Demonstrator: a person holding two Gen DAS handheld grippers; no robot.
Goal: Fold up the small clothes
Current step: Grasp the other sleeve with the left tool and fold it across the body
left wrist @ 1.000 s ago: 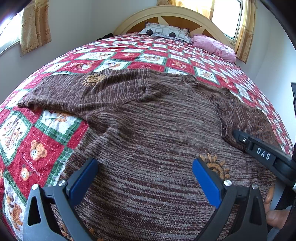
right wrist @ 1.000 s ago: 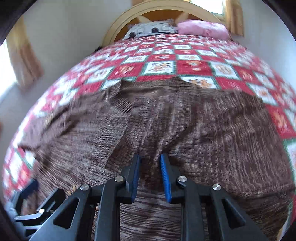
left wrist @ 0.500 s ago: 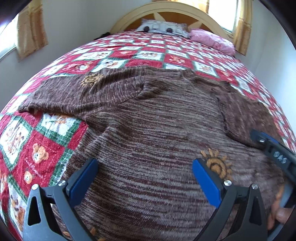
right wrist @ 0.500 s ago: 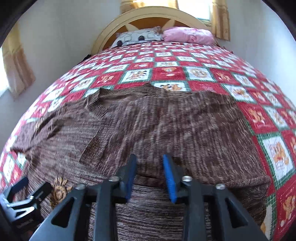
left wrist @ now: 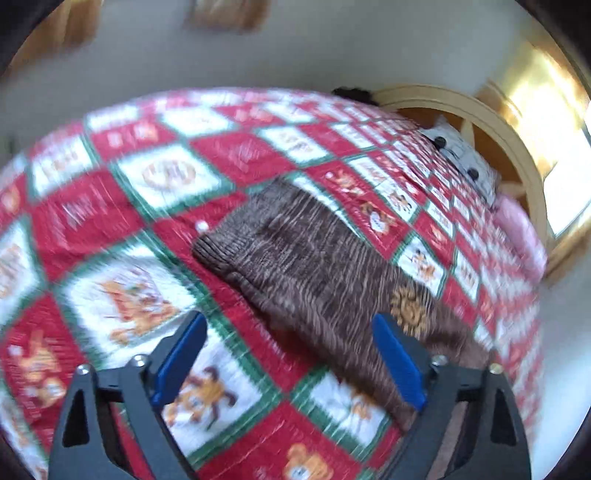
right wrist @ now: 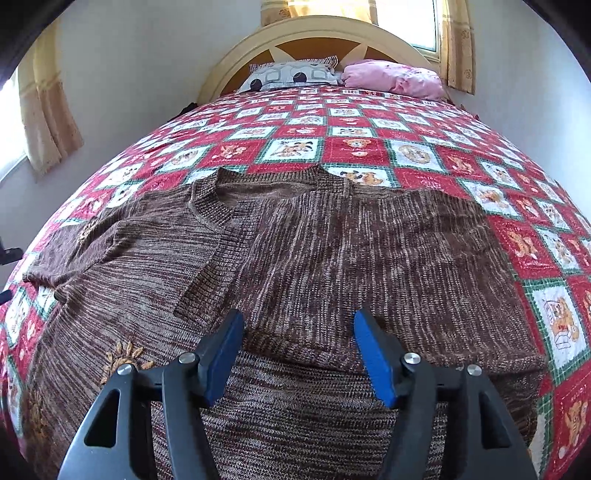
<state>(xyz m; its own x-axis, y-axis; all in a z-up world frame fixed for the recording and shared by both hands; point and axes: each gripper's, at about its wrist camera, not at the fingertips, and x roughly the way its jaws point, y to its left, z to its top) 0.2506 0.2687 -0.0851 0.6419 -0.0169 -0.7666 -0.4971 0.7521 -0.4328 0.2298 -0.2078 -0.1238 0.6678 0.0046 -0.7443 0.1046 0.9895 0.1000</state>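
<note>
One brown sweater [right wrist: 295, 258] lay on the bed [right wrist: 369, 147]. Right gripper [right wrist: 299, 354] jaws, opening, empty above its folded sleeve; left gripper [left wrist: 288, 362] jaws, closing, empty near the other sleeve [left wrist: 314, 266]. Two pillows [right wrist: 295, 75] beyond.

A bed [right wrist: 424, 122] is covered by a red, white and green checked quilt [right wrist: 295, 147] printed with bears; an arched cream headboard [right wrist: 317, 33] is set against a white wall [right wrist: 147, 55]; a patterned pillow [right wrist: 291, 75] and a pink pillow [right wrist: 395, 79] are laid below it; daylight is admitted through a window [right wrist: 410, 18] hung with yellow curtains [right wrist: 458, 44].
</note>
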